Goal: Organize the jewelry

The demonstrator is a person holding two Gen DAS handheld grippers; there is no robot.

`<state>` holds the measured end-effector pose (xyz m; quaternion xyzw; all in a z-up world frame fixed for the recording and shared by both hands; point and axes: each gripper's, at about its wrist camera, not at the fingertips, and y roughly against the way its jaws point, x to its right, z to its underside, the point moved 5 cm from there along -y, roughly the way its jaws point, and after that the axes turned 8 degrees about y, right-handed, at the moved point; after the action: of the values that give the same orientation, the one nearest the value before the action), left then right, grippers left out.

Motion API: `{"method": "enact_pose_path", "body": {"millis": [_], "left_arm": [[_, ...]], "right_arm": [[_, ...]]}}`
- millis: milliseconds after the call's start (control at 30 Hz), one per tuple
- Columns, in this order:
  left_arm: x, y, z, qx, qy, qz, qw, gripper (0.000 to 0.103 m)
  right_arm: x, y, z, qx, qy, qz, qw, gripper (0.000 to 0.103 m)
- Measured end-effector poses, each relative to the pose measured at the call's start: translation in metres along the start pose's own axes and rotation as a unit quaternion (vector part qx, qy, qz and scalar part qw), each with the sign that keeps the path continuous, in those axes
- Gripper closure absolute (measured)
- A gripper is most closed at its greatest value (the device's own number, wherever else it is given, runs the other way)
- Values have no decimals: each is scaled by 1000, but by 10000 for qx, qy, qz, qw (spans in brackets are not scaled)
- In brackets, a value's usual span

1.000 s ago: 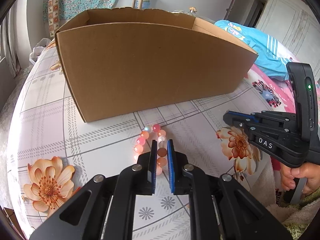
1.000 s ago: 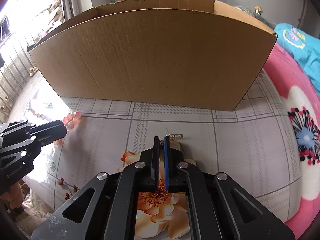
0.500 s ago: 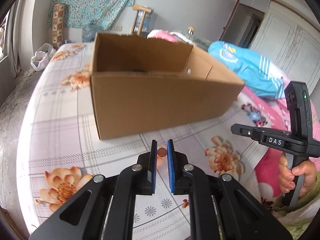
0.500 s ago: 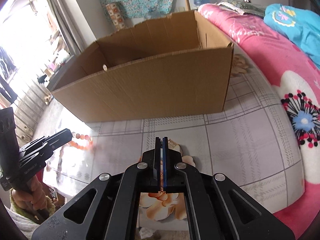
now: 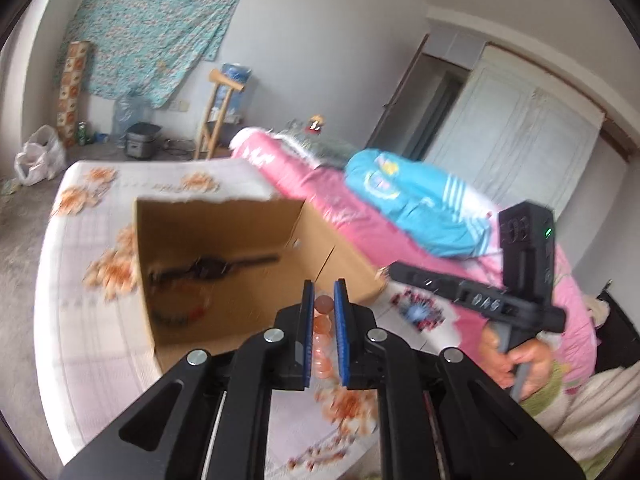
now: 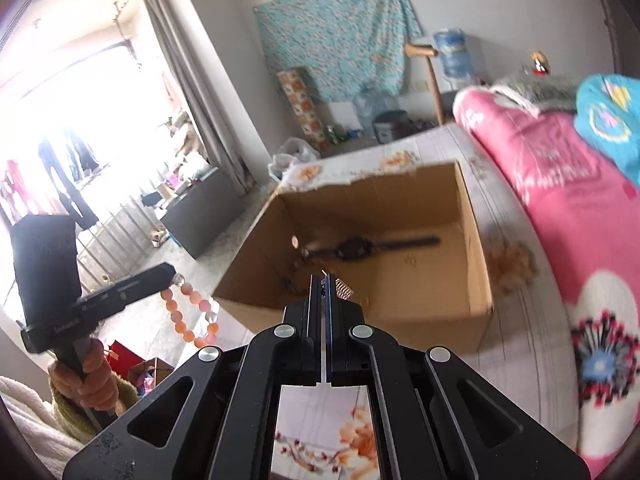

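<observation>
My left gripper [image 5: 324, 292] is shut on a bracelet of pink and orange beads [image 5: 323, 330]; the loop hangs from it in the right wrist view [image 6: 192, 312]. My right gripper [image 6: 324, 280] is shut on a small gold comb-like clip [image 6: 344, 289]. Both are held up above the near wall of the open cardboard box [image 5: 224, 320], which also shows in the right wrist view [image 6: 476, 280]. A black wristwatch [image 6: 356, 248] lies on the box floor [image 5: 212, 266], with some dark beaded jewelry [image 5: 176, 316] nearer me.
The box stands on a table with a flower-print cloth [image 5: 80, 320]. A pink bed [image 6: 560, 200] with a blue garment [image 5: 420, 208] runs along the right. The room floor, a wooden chair [image 5: 220, 112] and bags lie beyond.
Both grippers have risen from the table with their pieces, from in front of the box wall to above its rim, so the inside of the box is now in view.
</observation>
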<state>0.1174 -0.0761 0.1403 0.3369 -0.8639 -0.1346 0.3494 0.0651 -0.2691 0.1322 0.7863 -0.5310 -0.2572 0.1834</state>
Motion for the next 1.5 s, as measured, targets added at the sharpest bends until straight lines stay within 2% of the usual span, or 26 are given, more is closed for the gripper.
{"method": "enact_pose_path", "body": {"millis": [133, 300, 367, 433, 533, 600, 633, 700, 800, 967, 1067, 1133, 1167, 1200, 1233, 1300, 1333, 1400, 1500], "left_arm": [[0, -38, -32, -296, 86, 34, 9995, 94], [-15, -112, -42, -1011, 178, -219, 9945, 94], [-26, -148, -40, -1459, 281, -369, 9882, 94], [-36, -175, -36, -1836, 484, -368, 9811, 94], [-49, -207, -29, -2268, 485, -718, 9701, 94], [-57, -221, -25, -2465, 532, -911, 9634, 93], [-61, -226, -24, -2609, 631, -864, 9594, 93], [-64, -231, -24, -2693, 741, -871, 9562, 88], [-66, -229, -30, -2578, 786, -873, 9590, 76], [-54, -211, -43, -2211, 655, -801, 9697, 70], [-40, -177, -51, -1728, 296, -890, 9805, 61], [-29, -149, -54, -1363, 49, -975, 9858, 45], [-23, -129, -55, -1112, -83, -1063, 9881, 40], [-18, -108, -55, -844, -191, -1158, 9895, 30], [-15, -88, -54, -598, -263, -1273, 9897, 20], [-11, -57, -50, -195, -367, -1541, 9872, 8], [-9, -38, -45, 85, -423, -1719, 9842, 5], [-8, -17, -34, 344, -468, -1998, 9781, 5], [-14, -1, -11, 346, -358, -2453, 9682, 5]], "right_arm": [[14, -18, -14, -51, 82, -1, 10000, 103], [42, -59, -12, -574, 132, 150, 9982, 103], [51, -75, -7, -833, 188, 266, 9960, 103], [59, -90, 0, -1082, 271, 343, 9932, 103], [68, -103, 7, -1347, 426, 511, 9887, 103], [69, -104, 9, -1404, 487, 537, 9874, 101], [70, -104, 8, -1382, 526, 566, 9874, 100], [71, -100, 7, -1305, 588, 668, 9875, 93], [73, -92, 5, -1157, 536, 692, 9894, 91], [78, -73, -1, -844, 302, 666, 9937, 89], [73, -53, -5, -605, 175, 662, 9958, 78], [66, -36, -5, -425, 134, 704, 9965, 68], [61, -30, -5, -361, 126, 721, 9967, 60], [56, -21, -5, -273, 122, 730, 9969, 51], [48, -13, -3, -185, 130, 748, 9969, 47], [36, -1, 1, -66, 129, 835, 9964, 29], [30, 2, 3, -36, 125, 857, 9962, 25], [18, 6, 11, -66, 139, 929, 9956, 12], [6, 4, 24, -234, 263, 1296, 9909, 8]]}}
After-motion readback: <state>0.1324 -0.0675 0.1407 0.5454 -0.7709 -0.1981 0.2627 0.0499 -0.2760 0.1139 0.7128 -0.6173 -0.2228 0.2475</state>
